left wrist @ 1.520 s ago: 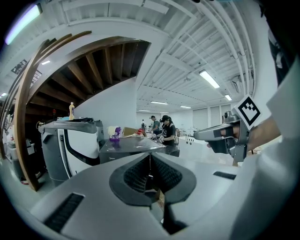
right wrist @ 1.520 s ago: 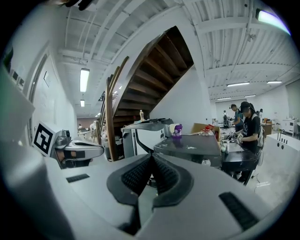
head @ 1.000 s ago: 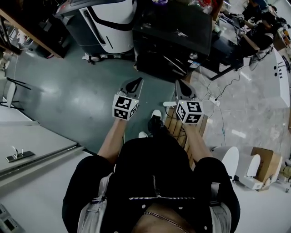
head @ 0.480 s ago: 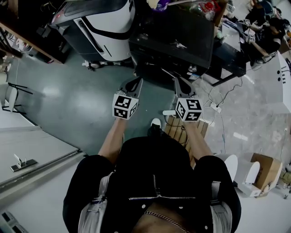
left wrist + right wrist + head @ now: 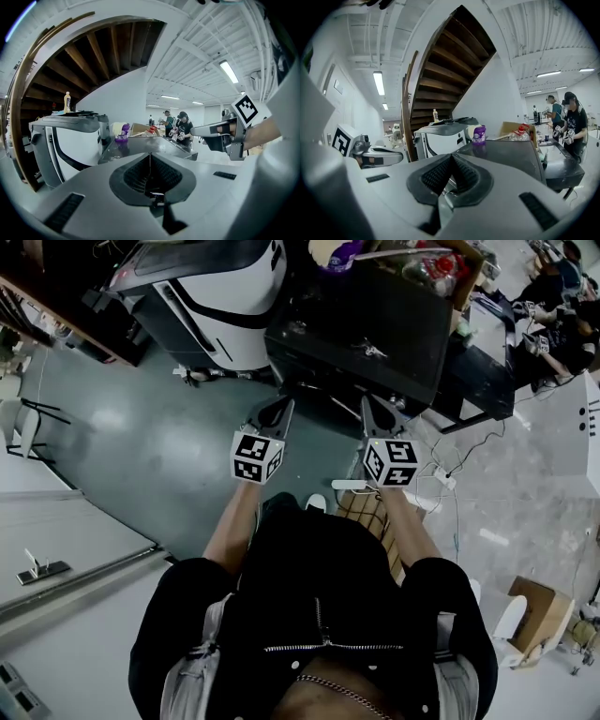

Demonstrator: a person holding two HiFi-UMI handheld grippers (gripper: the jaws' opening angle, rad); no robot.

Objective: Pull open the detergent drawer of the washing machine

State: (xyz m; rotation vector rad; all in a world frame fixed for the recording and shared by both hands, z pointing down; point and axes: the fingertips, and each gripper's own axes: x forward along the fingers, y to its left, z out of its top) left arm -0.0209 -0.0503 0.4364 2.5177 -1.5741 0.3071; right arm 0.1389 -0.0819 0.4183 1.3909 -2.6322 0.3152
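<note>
A dark, boxy washing machine (image 5: 375, 329) stands ahead of me; its flat black top (image 5: 140, 144) (image 5: 506, 152) shows in both gripper views. No detergent drawer can be made out from here. My left gripper (image 5: 279, 408) (image 5: 150, 154) is held out in front, short of the machine, with its jaws shut and nothing between them. My right gripper (image 5: 373, 405) (image 5: 451, 157) is level with it to the right, likewise shut and empty. Each gripper view catches the other gripper to its side.
A purple bottle (image 5: 123, 132) (image 5: 478, 134) and an open cardboard box (image 5: 427, 259) sit on the machine's top. A white and grey appliance (image 5: 220, 296) stands left of it. A wooden pallet (image 5: 361, 512) and cables (image 5: 450, 479) lie on the floor at right. People work at a bench (image 5: 558, 306) behind.
I have walked forward: the dark machine and the white appliance sit lower and nearer in the head view. Both grippers keep the same pose, still shut.
</note>
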